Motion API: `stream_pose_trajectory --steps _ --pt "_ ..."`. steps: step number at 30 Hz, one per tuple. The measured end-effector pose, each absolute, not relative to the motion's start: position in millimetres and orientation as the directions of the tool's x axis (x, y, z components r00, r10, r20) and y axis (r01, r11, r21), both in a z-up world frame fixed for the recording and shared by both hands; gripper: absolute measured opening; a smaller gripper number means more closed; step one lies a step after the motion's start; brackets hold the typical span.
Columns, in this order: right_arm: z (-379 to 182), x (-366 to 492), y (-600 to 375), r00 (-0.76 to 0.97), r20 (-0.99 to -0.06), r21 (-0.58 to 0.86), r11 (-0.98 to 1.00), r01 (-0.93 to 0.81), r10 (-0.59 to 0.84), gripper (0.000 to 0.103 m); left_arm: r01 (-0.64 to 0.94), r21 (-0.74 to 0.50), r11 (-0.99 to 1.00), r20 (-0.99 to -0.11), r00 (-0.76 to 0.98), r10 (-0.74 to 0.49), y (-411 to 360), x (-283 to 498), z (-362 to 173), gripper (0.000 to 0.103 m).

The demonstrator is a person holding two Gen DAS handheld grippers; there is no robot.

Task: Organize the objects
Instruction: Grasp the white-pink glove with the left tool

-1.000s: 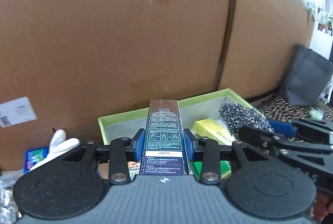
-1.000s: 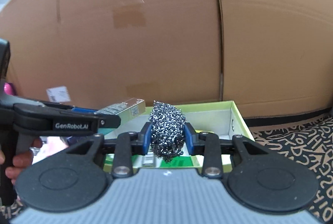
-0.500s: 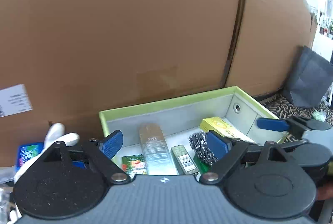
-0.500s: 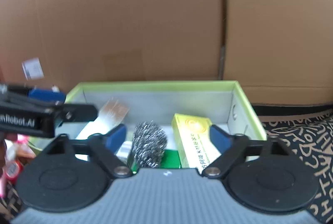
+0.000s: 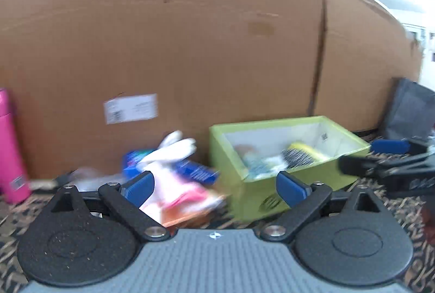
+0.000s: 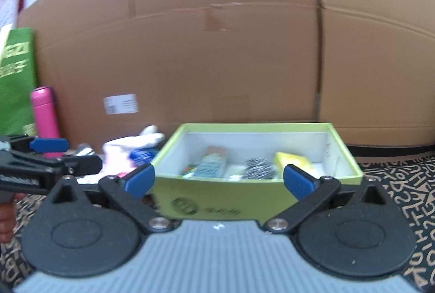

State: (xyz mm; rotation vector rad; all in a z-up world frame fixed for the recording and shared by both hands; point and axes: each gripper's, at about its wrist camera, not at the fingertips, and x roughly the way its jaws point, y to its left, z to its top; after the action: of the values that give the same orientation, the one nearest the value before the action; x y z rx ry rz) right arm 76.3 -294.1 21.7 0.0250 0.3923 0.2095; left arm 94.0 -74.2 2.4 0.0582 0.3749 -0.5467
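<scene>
Left wrist view: the left gripper (image 5: 214, 185) has its blue fingers (image 5: 140, 187) spread wide and opening further, with nothing gripped between them. Past the gap, at about 12 o'clock, a blurred pile lies on the patterned cloth (image 5: 16, 207): a white glove (image 5: 174, 147), a blue packet (image 5: 197, 170) and something pink and orange (image 5: 187, 200). At 1 o'clock stands the green box (image 5: 272, 197), open at the top; inside it a steel scourer (image 5: 297, 157) lies against a yellow carton (image 5: 307, 148). The right gripper (image 5: 386, 157) reaches in from 3 o'clock, just beside the box. A pink bottle (image 5: 11, 146) stands at 9 o'clock, and a large cardboard box (image 5: 190, 48) fills the background. A second ago these fingers clamped a dark carton over the box; now they are empty and back from it.

Right wrist view: the right gripper (image 6: 218, 181) is likewise wide apart, opening, and holds nothing. The green box (image 6: 225, 206) sits dead ahead at 12 o'clock, its near wall between the fingers. Within it lie a long carton (image 6: 213, 162), the scourer (image 6: 259, 169) and the yellow carton (image 6: 292, 161). The left gripper (image 6: 51, 154) comes in at 9 o'clock, with the glove (image 6: 136, 142) and the pink bottle (image 6: 44, 119) beyond it. The scourer, pinched a second ago, now rests in the box.
</scene>
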Motion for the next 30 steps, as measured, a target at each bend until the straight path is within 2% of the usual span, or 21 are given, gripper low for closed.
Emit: stream_pose_trajectory --steps 9,17,22,23,25,27,29,30 --pt "11 40 -231 0.861 -0.412 0.039 0.95 -0.311 0.299 0.103 0.327 -0.112 0.938 -0.457 0.822 -0.341 14 71 -31 0.099" --pt "5 17 -208 0.837 -0.454 0.034 0.944 -0.327 0.307 0.103 0.348 -0.037 0.937 -0.501 0.805 -0.318 0 94 -49 0.099" --pt "0 15 -213 0.833 -0.471 0.045 0.951 -0.305 0.29 0.103 0.396 0.002 0.918 -0.526 0.781 -0.336 -19 107 -61 0.093" --pt "-1 16 -213 0.832 -0.475 0.048 0.952 -0.301 0.287 0.103 0.399 0.008 0.917 -0.533 0.777 -0.334 -21 110 -63 0.089" --pt "-3 17 -213 0.826 -0.483 0.057 0.952 -0.3 0.289 0.103 0.411 0.001 0.912 -0.554 0.759 -0.342 -23 115 -66 0.072" --pt "-5 19 -212 0.821 -0.489 0.065 0.951 -0.304 0.296 0.103 0.424 -0.032 0.905 -0.588 0.724 -0.36 -20 120 -70 0.038" --pt "-7 21 -209 0.816 -0.49 0.072 0.947 -0.312 0.306 0.103 0.429 -0.074 0.9 -0.595 0.706 -0.385 -11 121 -73 0.03" --pt "-8 22 -208 0.813 -0.492 0.075 0.945 -0.318 0.312 0.103 0.427 -0.085 0.9 -0.594 0.703 -0.39 -6 120 -72 0.023"
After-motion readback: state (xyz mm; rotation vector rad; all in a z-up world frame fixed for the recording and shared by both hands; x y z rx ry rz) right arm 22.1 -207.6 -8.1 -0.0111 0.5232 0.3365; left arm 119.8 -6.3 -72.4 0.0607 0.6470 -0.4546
